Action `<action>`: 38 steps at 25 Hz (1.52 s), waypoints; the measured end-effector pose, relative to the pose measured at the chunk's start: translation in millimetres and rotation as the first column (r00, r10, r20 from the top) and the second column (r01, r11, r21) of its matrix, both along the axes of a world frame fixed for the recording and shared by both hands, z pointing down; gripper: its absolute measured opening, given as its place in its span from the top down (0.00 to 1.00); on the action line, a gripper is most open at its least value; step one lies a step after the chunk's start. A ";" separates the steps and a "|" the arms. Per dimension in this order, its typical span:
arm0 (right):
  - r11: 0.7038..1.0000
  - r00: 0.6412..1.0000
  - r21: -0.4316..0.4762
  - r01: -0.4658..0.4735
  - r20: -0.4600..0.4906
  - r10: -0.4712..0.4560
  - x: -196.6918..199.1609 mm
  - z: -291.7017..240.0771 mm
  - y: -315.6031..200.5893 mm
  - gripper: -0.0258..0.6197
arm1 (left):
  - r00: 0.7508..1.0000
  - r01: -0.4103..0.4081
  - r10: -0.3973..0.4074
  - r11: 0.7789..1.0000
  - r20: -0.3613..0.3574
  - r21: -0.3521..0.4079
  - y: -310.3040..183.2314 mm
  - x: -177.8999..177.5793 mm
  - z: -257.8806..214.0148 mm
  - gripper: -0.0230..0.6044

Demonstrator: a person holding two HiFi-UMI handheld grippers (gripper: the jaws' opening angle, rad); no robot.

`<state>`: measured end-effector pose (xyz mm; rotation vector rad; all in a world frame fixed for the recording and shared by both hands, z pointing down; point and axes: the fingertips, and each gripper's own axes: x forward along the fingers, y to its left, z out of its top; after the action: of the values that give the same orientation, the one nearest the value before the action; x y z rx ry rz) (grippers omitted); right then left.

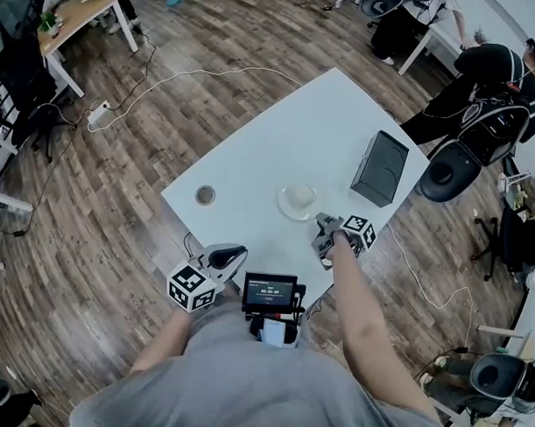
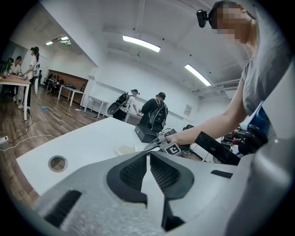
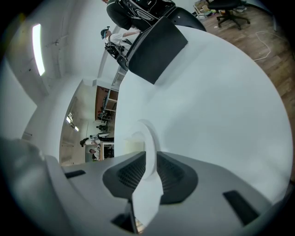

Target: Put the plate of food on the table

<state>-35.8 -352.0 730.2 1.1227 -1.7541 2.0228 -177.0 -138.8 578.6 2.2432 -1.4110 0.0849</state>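
Note:
A small white plate (image 1: 298, 200) with pale food lies low over the white table (image 1: 279, 139), near its front right part. My right gripper (image 1: 319, 222) is shut on the plate's near rim. In the right gripper view the rim (image 3: 148, 138) runs edge-on between the pads (image 3: 171, 173). I cannot tell whether the plate rests on the tabletop. My left gripper (image 1: 235, 250) hangs at the table's front edge, shut with nothing in it. The left gripper view shows the plate (image 2: 125, 150) and the right gripper (image 2: 154, 145) beyond the closed jaws.
A black box (image 1: 380, 168) stands on the table just beyond the plate to the right. A round cable hole (image 1: 205, 196) sits at the table's left. Office chairs (image 1: 450, 171) and people stand past the right edge. Cables cross the wooden floor.

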 end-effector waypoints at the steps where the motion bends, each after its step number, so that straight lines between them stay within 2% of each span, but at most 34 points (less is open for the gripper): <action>1: 1.000 1.000 0.005 -0.001 0.009 0.001 0.0 -2.2 0.4 0.87 | 1.000 -0.004 0.004 1.000 0.001 0.003 -1.2 0.3 -1.4 0.91; 7: 0.999 0.997 0.037 0.003 0.075 -0.006 -2.0 -17.7 12.4 0.87 | 0.999 -0.036 0.036 0.999 0.006 0.018 -5.0 5.8 -6.7 0.90; 13: 0.989 0.991 0.139 0.060 0.112 -0.076 1.0 -38.7 30.1 0.87 | 0.998 -0.066 0.066 0.997 0.009 0.031 -3.0 11.6 -11.7 0.91; 16: 0.969 0.985 0.220 0.113 0.100 -0.138 2.6 -51.2 40.6 0.88 | 0.997 -0.078 0.078 0.996 0.007 0.037 -1.9 15.5 -12.2 0.91; 20: 0.922 0.972 0.343 0.182 0.081 -0.222 -1.7 -70.9 56.3 0.89 | 0.996 -0.094 0.094 0.995 0.010 0.043 -1.2 18.4 -13.9 0.91; 28: 0.776 0.928 0.576 0.258 0.075 -0.365 -6.3 -110.4 82.4 0.89 | 0.992 -0.126 0.125 0.991 0.016 0.054 -2.9 25.1 -16.5 0.91; 30: 0.719 0.911 0.636 0.281 0.060 -0.409 -6.3 -120.6 91.4 0.89 | 0.991 -0.135 0.134 0.989 0.019 0.054 -2.4 25.4 -17.6 0.91; 33: 0.611 0.882 0.716 0.339 -0.015 -0.471 -3.4 -132.6 107.3 0.89 | 0.990 -0.141 0.141 0.988 0.020 0.058 -3.5 26.8 -19.3 0.91; 38: 0.464 0.862 0.808 0.361 -0.100 -0.497 0.5 -150.3 132.6 0.89 | 0.988 -0.157 0.156 0.986 0.022 0.064 -6.9 29.3 -20.1 0.90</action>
<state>-35.3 -219.4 579.9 0.5410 -2.8192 0.9619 -147.7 -145.6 558.5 2.4108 -1.2614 0.1115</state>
